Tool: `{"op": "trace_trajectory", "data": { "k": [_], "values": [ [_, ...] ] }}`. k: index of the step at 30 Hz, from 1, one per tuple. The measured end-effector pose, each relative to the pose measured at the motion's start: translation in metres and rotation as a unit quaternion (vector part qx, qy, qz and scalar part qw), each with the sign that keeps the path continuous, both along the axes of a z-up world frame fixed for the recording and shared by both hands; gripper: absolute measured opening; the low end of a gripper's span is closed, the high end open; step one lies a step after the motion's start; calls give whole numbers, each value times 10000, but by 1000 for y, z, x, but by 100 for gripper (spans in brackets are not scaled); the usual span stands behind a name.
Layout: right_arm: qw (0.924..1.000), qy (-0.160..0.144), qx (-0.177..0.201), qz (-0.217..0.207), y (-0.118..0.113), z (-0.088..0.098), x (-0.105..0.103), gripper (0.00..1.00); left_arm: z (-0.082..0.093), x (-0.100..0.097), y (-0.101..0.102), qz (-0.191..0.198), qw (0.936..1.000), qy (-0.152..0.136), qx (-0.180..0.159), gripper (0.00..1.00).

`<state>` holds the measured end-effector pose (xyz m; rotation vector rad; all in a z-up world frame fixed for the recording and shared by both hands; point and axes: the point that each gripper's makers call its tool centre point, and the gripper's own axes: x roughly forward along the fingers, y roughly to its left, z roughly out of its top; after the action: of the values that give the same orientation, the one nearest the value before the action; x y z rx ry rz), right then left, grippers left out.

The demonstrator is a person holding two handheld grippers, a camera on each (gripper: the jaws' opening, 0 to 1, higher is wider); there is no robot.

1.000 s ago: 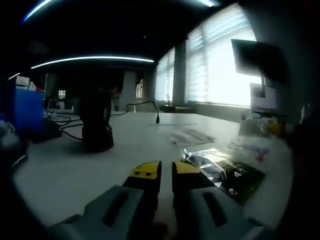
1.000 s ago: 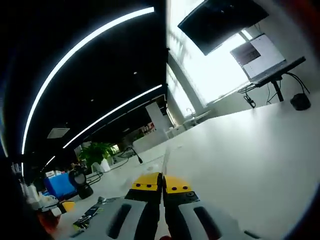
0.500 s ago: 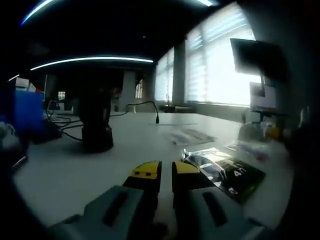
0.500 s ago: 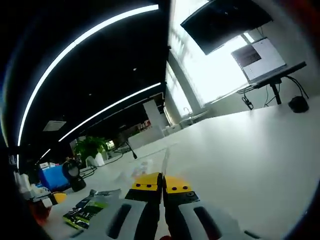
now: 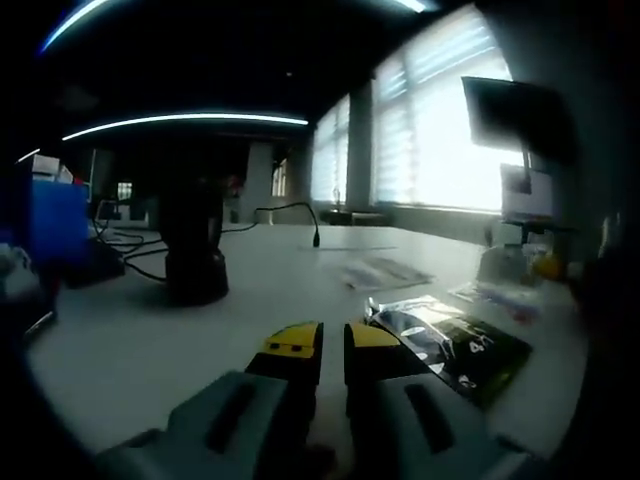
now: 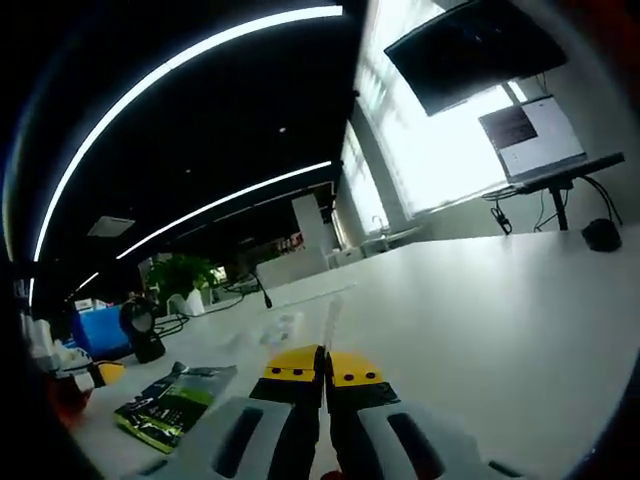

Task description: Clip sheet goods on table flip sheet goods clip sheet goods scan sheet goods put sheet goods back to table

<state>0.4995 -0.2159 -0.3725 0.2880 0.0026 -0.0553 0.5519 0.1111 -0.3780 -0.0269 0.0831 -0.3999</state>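
Observation:
My right gripper (image 6: 325, 362) is shut on a thin pale sheet item (image 6: 329, 318), seen edge-on and standing up from between the yellow tips above the white table (image 6: 500, 300). A green-and-black foil packet (image 6: 175, 400) lies flat on the table to its lower left. That packet (image 5: 455, 350) also lies just right of my left gripper (image 5: 333, 342), whose jaws stand a narrow gap apart with nothing between them, low over the table. A clear flat packet (image 5: 385, 270) lies farther back. A black scanner (image 5: 195, 260) stands at the left.
A blue box (image 5: 50, 225) and cables sit at the far left, and a gooseneck cable (image 5: 295, 215) rises at the back. More packets and containers (image 5: 510, 265) crowd the right edge. A laptop on a stand (image 6: 530, 135), a mouse (image 6: 600, 235) and a wall screen (image 6: 470, 50) are by the windows.
The right gripper view has swung and dipped with the hand, bringing the foil packet and table nearer; the sheet stays clamped. The left gripper view is unchanged.

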Motion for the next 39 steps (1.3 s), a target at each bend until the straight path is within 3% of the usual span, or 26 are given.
{"op": "trace_trajectory", "data": {
  "k": [9, 15, 19, 27, 31, 39],
  "values": [
    [9993, 78, -360, 113, 6, 4, -1, 0, -1, 3, 2, -12, 10000, -2, 4, 1],
    [9972, 108, -740, 80, 3, 9, -1, 25, -1, 3, 0, -18, 10000, -3, 18, 1],
    [9934, 121, -1092, -314, -15, 13, -3, 30, -1, 3, 1, -17, 10000, -4, 18, 1],
    [9897, -28, -1287, -628, -45, 29, -4, 26, 0, 3, 1, -7, 10000, -2, 14, 1],
    [9822, 28, -1873, -108, -35, 34, 6, 23, 0, 2, 0, -16, 10000, -18, 45, 1],
    [9824, -11, -1865, 72, -50, 38, 11, 4, -1, 1, -1, -2, 9999, -27, 144, 1]
  ]
}}
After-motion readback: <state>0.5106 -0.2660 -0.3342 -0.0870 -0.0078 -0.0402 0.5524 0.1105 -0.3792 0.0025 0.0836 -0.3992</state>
